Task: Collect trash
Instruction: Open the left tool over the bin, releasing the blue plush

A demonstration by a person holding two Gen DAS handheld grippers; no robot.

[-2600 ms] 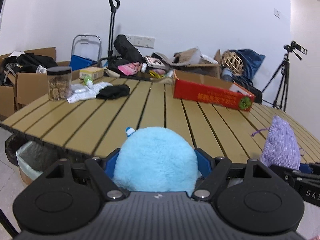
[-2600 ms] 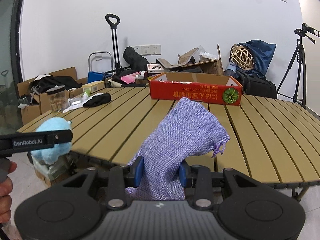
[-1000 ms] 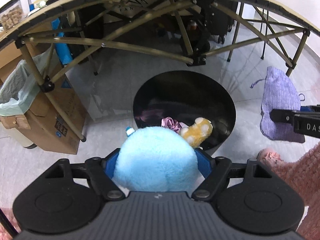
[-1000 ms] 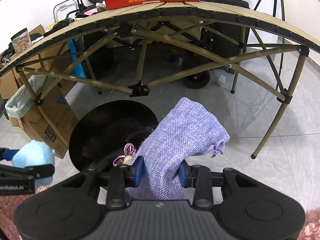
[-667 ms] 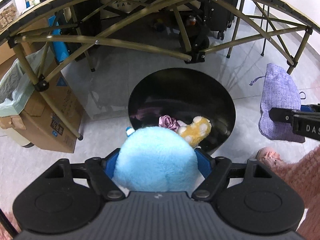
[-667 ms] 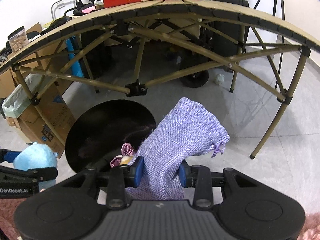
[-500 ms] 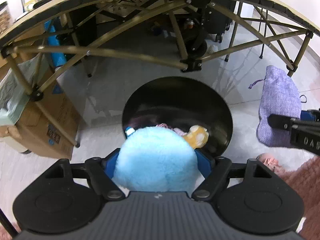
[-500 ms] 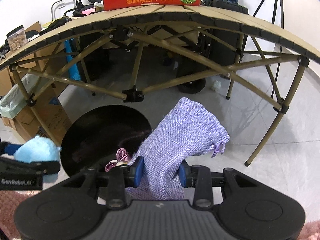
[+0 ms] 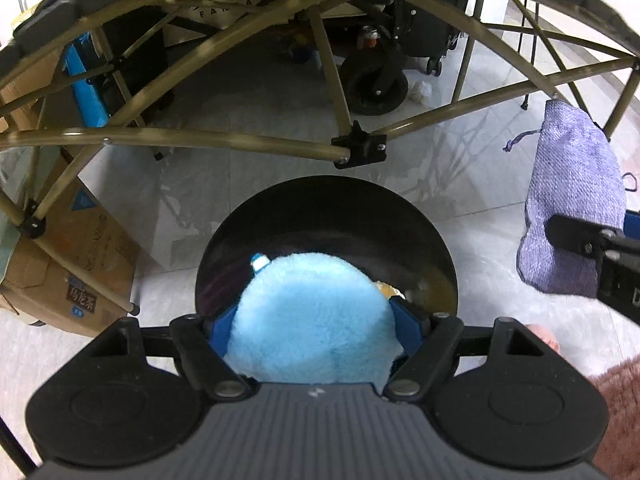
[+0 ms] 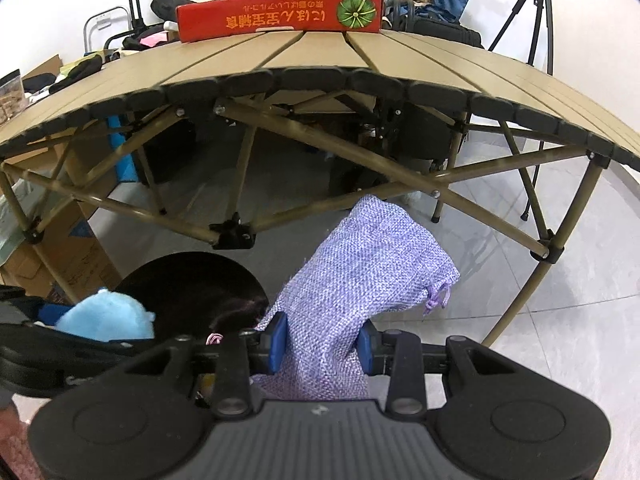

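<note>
Left wrist view: the left gripper [image 9: 312, 326] is clamped on a blue plush toy [image 9: 310, 320] above the black bin [image 9: 328, 216]. At 3 o'clock, the right gripper [image 10: 322, 342] pinches a purple pouch [image 10: 368, 272] beside the bin, below the worktop [image 10: 320, 56].

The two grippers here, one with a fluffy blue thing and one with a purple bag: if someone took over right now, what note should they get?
Left gripper: shut on the blue plush toy, held right above the open black bin on the floor.
Right gripper: shut on the purple pouch, held beside the bin, not over its mouth.
In the bin: a yellowish item and something pink, half hidden.
Done: both items carried off the table to the bin.
Left: release the plush, then bring the pouch over the bin and release it. A red box remains on the table.
</note>
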